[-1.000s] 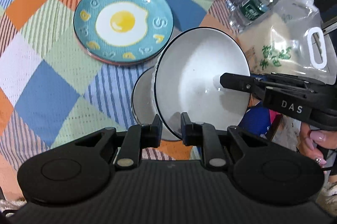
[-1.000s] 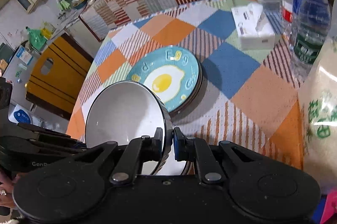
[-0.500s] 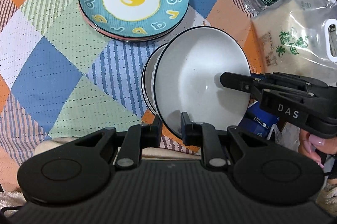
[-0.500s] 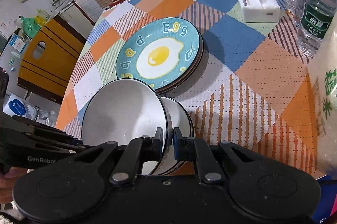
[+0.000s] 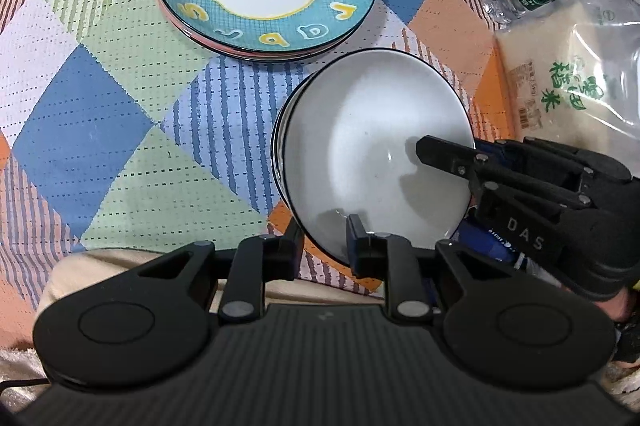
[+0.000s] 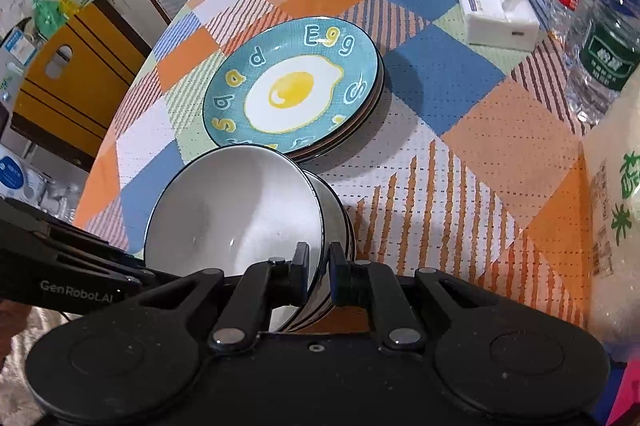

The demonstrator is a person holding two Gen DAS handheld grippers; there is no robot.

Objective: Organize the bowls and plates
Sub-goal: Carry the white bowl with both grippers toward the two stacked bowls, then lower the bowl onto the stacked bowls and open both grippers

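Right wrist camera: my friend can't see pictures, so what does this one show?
The right gripper pinches the rim of a tilted white bowl nested in other bowls. Behind it, blue fried-egg plates sit stacked on a patchwork tablecloth, with a tissue box and water bottles beyond.

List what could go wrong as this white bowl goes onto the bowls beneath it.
1. The left gripper has just been opening with the white bowl rim between its jaws; the tilted bowl may now hang on the right gripper alone and swing.
2. It sits tilted on the bowl stack, so letting go could make it clatter or chip.
3. The stack stands near the table edge; a knock might push it off.
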